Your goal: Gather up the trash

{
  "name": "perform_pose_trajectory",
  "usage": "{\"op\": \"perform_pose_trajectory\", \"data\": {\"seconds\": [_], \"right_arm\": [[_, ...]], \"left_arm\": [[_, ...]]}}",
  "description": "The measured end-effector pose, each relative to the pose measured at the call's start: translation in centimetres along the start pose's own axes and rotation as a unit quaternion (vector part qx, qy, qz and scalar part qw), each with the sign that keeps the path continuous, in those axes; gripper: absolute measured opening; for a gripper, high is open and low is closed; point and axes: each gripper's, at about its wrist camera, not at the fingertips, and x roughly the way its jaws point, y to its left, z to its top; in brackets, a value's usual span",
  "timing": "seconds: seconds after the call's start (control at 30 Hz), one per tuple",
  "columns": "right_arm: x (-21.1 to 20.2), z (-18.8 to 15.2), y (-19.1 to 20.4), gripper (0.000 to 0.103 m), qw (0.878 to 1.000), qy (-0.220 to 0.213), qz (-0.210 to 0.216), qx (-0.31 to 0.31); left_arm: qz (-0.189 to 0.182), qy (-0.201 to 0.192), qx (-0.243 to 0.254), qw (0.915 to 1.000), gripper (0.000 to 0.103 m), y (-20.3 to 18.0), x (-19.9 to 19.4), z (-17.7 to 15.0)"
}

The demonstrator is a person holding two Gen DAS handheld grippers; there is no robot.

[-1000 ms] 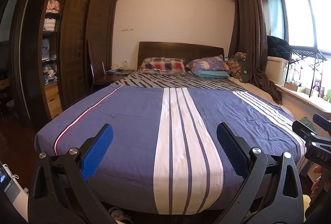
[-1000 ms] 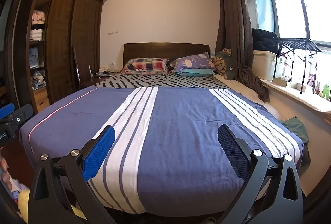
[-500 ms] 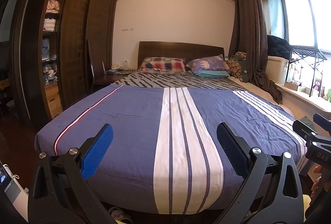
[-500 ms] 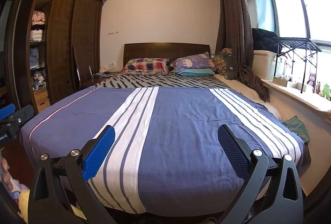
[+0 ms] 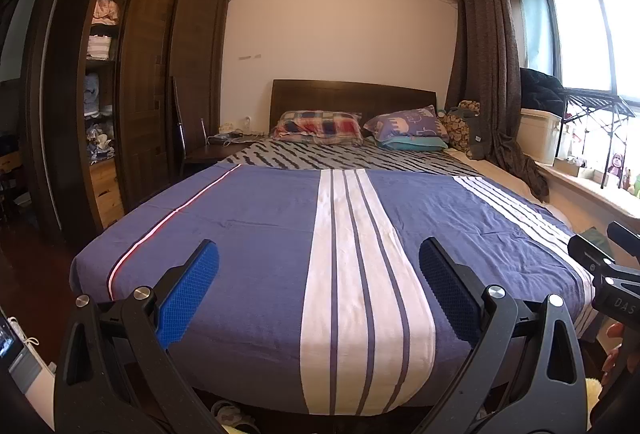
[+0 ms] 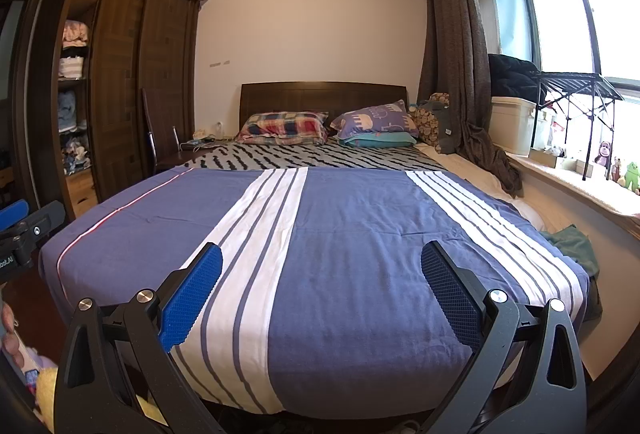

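I hold both tools at the foot of the bed [image 5: 248, 226], pointing toward the headboard at twelve o'clock. The left gripper [image 5: 319, 266] has its two blue pads spread wide with nothing between them, and the right gripper [image 6: 321, 268] is the same: fingers far apart, empty. In the left view I see the right tool at about three o'clock; in the right view the left tool shows at nine o'clock.

Where is the trash? I cannot find any clear piece. The striped blanket [image 6: 360, 234] is flat and bare. A green cloth [image 6: 572, 242] lies between the bed and the window wall at about three o'clock (it looks more like clothing than trash, but I am not sure). Under the bed's near edge some small pale things [image 5: 230, 410] appear at six o'clock; they are too dark to name.

My judgement is that the task is at its very beginning. Nothing is picked, no bin or bag is visible, and the search for trash is all left to do.
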Motion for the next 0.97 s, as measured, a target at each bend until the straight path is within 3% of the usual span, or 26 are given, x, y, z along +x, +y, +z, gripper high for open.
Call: {"op": "perform_pose_trajectory", "data": {"seconds": [0.7, 0.97], "right_arm": [[0.9, -0.4, 0.4, 0.1, 1.0, 0.01, -0.002, 0.003], [1.9, -0.3, 0.1, 0.1, 1.0, 0.013, -0.002, 0.0]], "left_arm": [[-0.019, -0.007, -0.005, 0.9998, 0.095, -0.2, 0.1, 0.0], [-0.031, 0.02, 0.001, 0.9993, 0.095, 0.1, 2.2, 0.0]]}}
